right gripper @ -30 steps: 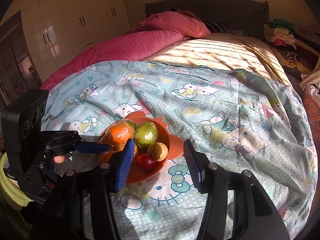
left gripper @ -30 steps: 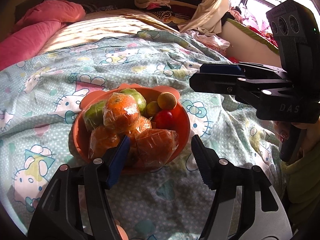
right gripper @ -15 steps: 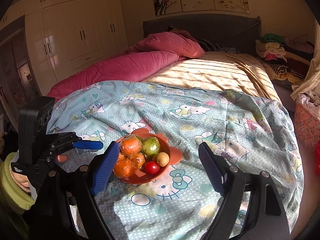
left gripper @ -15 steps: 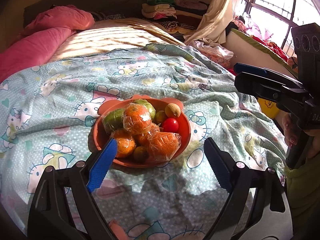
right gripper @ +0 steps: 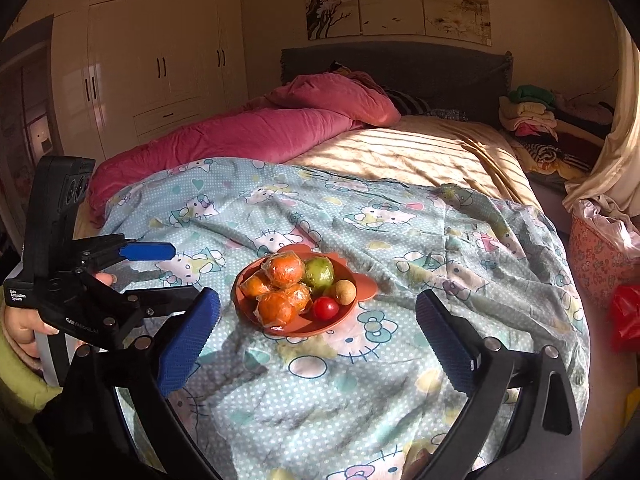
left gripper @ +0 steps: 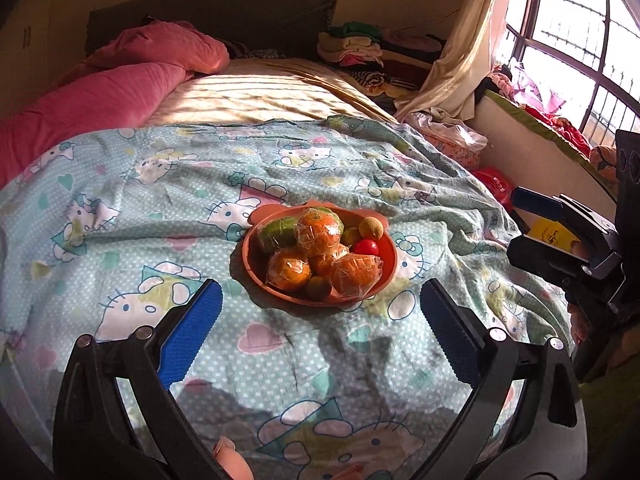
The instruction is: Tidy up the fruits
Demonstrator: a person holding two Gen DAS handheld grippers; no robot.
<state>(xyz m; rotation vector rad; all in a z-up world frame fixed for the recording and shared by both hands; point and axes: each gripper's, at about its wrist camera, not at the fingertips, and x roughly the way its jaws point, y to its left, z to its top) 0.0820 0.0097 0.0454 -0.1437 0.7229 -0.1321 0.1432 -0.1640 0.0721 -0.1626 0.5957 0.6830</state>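
Note:
An orange bowl (left gripper: 246, 254) (right gripper: 240, 292) sits on the cartoon-cat bedspread (left gripper: 120, 200). It holds several plastic-wrapped oranges (left gripper: 318, 232) (right gripper: 285, 270), a green fruit (left gripper: 278, 232) (right gripper: 319, 273), a red tomato (left gripper: 367, 247) (right gripper: 325, 308), a small brown fruit (left gripper: 371, 228) and a kiwi (left gripper: 319, 288). My left gripper (left gripper: 321, 286) (right gripper: 176, 272) hovers short of the bowl's near side, its jaws opening wide with nothing between them. My right gripper (right gripper: 318, 298) (left gripper: 518, 222) stands back on the bowl's right, its jaws likewise opening and empty.
A pink duvet (right gripper: 248, 136) and a striped sheet (left gripper: 256, 96) lie further up the bed. Folded clothes (right gripper: 528, 114) are stacked by the headboard. Wardrobes (right gripper: 152, 64) line the left wall. A floral basket (right gripper: 596, 256) and a red bag (right gripper: 626, 316) sit beside the bed, near a window (left gripper: 580, 40).
Both grippers have drawn back and upward from the bowl, which now looks smaller and farther off. Their jaws have spread from partly closed to wide apart.

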